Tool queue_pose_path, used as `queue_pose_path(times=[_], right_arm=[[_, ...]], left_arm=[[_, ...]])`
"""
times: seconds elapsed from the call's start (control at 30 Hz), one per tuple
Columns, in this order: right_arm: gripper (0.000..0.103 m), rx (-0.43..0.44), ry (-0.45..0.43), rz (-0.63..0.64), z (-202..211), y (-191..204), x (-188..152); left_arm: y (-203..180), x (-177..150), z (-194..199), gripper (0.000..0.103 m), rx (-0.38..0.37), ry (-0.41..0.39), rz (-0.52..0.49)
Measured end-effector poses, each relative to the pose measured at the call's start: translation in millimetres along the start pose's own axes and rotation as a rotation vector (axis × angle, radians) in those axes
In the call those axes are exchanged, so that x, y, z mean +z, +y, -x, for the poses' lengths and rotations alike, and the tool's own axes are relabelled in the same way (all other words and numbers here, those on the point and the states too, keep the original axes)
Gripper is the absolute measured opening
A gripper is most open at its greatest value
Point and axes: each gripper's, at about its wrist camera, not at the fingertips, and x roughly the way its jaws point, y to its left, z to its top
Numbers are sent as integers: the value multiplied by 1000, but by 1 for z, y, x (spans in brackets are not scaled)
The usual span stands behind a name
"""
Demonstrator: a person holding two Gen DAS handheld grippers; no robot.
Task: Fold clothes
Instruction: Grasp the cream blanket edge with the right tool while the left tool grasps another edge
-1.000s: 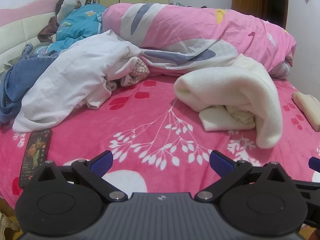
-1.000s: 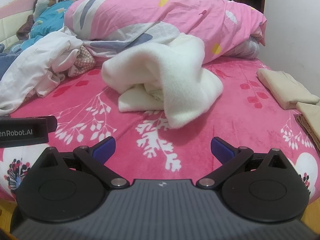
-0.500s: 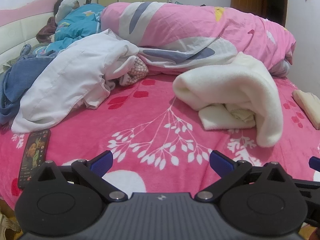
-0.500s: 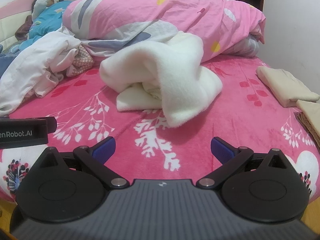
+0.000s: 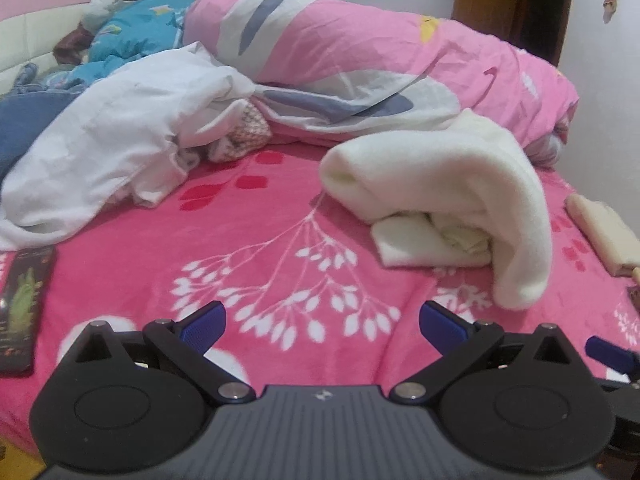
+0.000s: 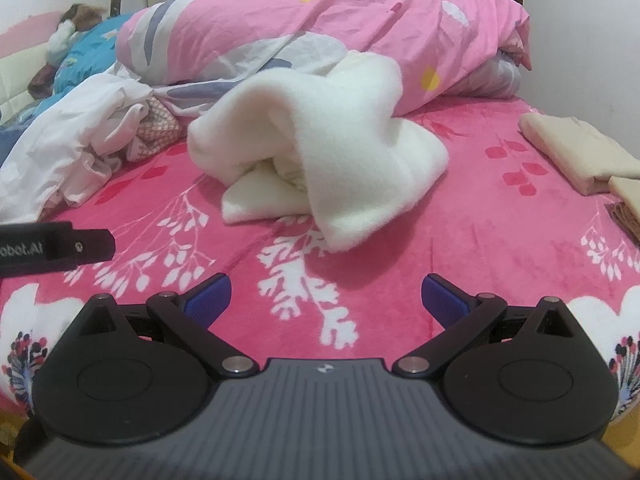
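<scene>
Ahead of both wide-open, empty claws, left gripper [image 5: 322, 327] and right gripper [image 6: 325, 300], lies a crumpled cream fleece garment [image 6: 320, 152]; its inner folds are hidden.

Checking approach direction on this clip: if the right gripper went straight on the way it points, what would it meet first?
Probably the cream fleece garment, bunched on the pink bedspread right ahead of the open right gripper. If it is angled down, the bedspread might come first; depth is unclear.
</scene>
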Motion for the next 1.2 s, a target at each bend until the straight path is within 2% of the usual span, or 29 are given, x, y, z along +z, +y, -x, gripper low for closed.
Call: queue_pose_path(times=[0.13, 0.27, 0.37, 0.57, 0.67, 0.77, 0.9, 0.93, 0.97, 1.0, 1.07, 1.1, 1.13, 1.17, 1.2], right_arm=[[102, 16, -84, -46, -4, -21, -1], [102, 41, -187, -107, -11, -50, 15], [102, 65, -253, -154, -18, -71, 31], [102, 192, -247, -208, -78, -96, 109], [102, 250, -239, -233, -110, -108, 148], [102, 241, -169, -240, -158, -107, 179], [100, 245, -130, -216, -166, -101, 177], [93, 246, -120, -210, -168, -99, 177], [81, 247, -110, -205, -170, -98, 177], [74, 248, -100, -199, -172, -96, 176], [52, 250, -81, -187, -176, -93, 176], [47, 251, -71, -181, -178, -92, 175], [34, 252, -61, -175, -181, -90, 175], [25, 253, -51, -169, -183, -89, 175], [22, 254, -41, -163, -185, -87, 174]], left_arm=[[0, 11, -11, 103, -72, -54, 5], [-5, 29, -31, 103, -57, -86, -52], [-7, 48, -49, 103, -80, -112, -56], [-14, 90, -84, 103, -172, -177, -23], [-26, 108, -108, 100, -206, -177, -40], [-36, 119, -135, 92, -233, -141, -41], [-42, 124, -165, 74, -278, -53, -7], [-43, 123, -168, 71, -275, -39, -2], [-45, 122, -170, 68, -269, -35, -3], [-46, 120, -170, 62, -265, -32, -6], [-48, 117, -167, 52, -257, -30, -16], [-49, 115, -165, 45, -253, -29, -21], [-50, 114, -163, 38, -247, -29, -26], [-51, 113, -161, 36, -241, -29, -32], [-53, 113, -158, 32, -235, -28, -39]])
